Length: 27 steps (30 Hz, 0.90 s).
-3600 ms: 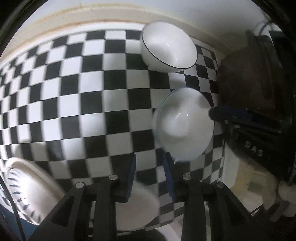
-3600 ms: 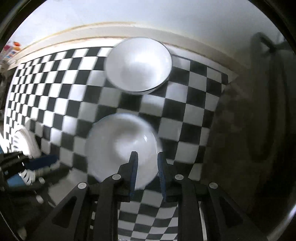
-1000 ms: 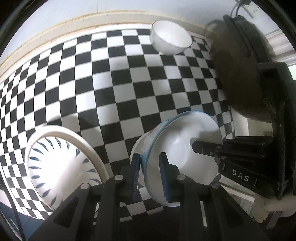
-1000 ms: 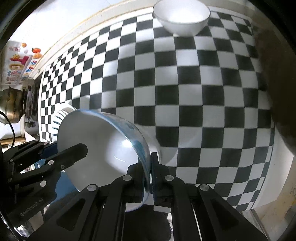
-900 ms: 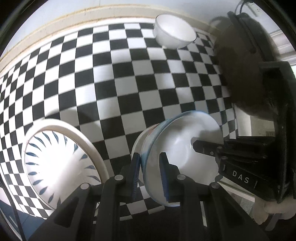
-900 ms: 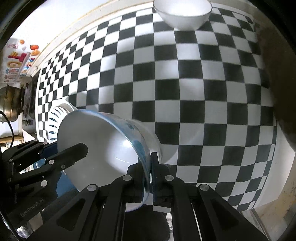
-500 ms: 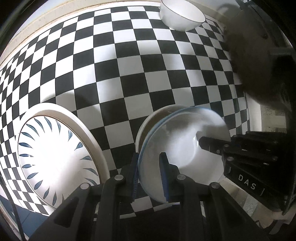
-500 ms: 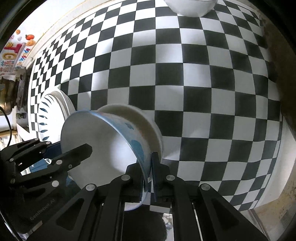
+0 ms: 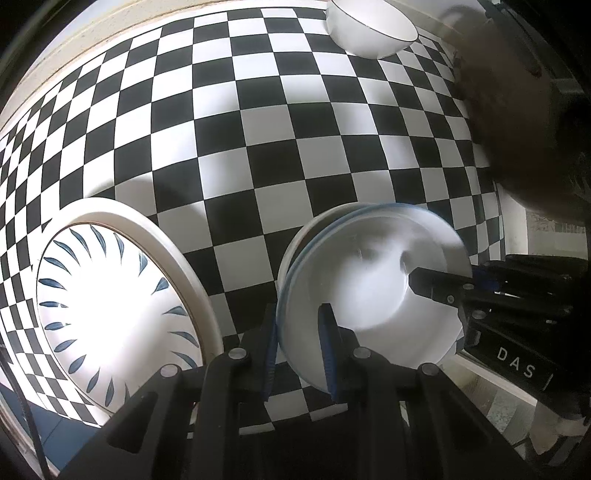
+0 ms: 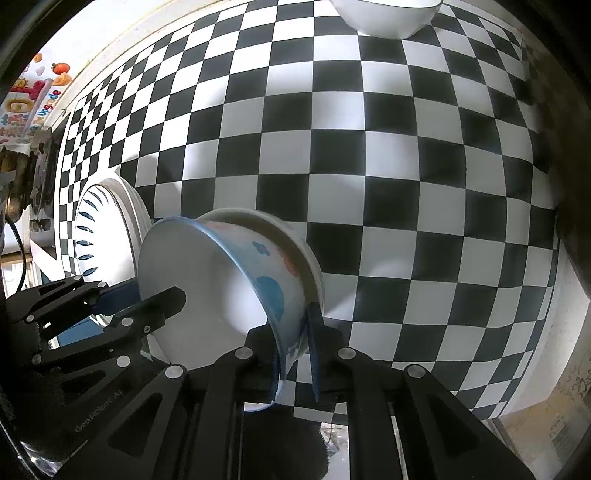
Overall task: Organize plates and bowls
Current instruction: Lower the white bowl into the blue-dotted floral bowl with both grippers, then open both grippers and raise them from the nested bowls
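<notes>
A white bowl with a blue rim and blue and red patterns (image 10: 258,273) sits nested in a plain white bowl (image 10: 295,236) near the table's front edge. My left gripper (image 9: 301,343) straddles its rim (image 9: 291,295) from the left, jaws slightly apart around the wall. My right gripper (image 10: 293,350) straddles the rim on the opposite side, jaws parted a little. The bowl's inside (image 9: 369,288) is white. A white plate with blue leaf marks (image 9: 110,295) lies to the left. Another white bowl (image 9: 369,29) stands at the far edge.
The table has a black-and-white chequered cloth (image 9: 258,147). A dark brown object (image 9: 517,110) stands at the right. Stickers and a metal item (image 10: 22,122) sit beyond the table's left end.
Both grippers carried the patterned bowl down into the plain white bowl. Their jaws have since widened a little around the rim.
</notes>
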Motion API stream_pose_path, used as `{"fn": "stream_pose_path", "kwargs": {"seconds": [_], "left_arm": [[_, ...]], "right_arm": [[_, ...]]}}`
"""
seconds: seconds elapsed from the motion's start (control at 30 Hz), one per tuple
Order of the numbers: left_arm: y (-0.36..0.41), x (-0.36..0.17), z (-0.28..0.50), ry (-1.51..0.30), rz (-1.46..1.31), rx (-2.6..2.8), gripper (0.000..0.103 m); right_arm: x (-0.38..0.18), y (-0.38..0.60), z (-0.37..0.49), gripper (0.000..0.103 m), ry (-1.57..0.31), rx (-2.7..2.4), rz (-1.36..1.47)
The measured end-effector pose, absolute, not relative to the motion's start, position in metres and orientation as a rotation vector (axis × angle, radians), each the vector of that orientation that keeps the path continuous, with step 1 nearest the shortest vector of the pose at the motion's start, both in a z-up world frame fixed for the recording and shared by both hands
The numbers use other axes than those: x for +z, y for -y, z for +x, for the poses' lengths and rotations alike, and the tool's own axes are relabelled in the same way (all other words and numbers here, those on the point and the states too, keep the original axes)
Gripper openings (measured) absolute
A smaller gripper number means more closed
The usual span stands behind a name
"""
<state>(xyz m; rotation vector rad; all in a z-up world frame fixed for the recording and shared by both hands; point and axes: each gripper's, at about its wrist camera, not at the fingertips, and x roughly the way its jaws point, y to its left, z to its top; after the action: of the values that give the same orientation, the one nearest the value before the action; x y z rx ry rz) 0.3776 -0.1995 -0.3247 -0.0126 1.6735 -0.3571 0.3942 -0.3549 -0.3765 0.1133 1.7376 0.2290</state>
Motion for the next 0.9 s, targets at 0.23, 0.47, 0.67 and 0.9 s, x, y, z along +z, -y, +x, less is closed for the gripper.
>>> {"fn": "stream_pose_path", "kwargs": {"seconds": [0.23, 0.47, 0.67, 0.9], "left_arm": [[0.203, -0.324, 0.375, -1.671, -0.006, -0.368, 0.019], [0.203, -0.326, 0.377, -1.681, -0.015, -0.365, 0.019], [0.199, -0.327, 0.377, -1.694, -0.031, -0.367, 0.019], [0.203, -0.325, 0.374, -1.688, -0.018, -0.369, 0.019]], "right_arm": [[-0.377, 0.357, 0.392, 0.014, -1.743, 0.221, 0.123], [-0.379, 0.364, 0.392, 0.015, -1.754, 0.213, 0.168], [-0.378, 0.367, 0.391, 0.015, -1.761, 0.221, 0.195], [-0.373, 0.376, 0.393, 0.015, -1.755, 0.226, 0.225]]}}
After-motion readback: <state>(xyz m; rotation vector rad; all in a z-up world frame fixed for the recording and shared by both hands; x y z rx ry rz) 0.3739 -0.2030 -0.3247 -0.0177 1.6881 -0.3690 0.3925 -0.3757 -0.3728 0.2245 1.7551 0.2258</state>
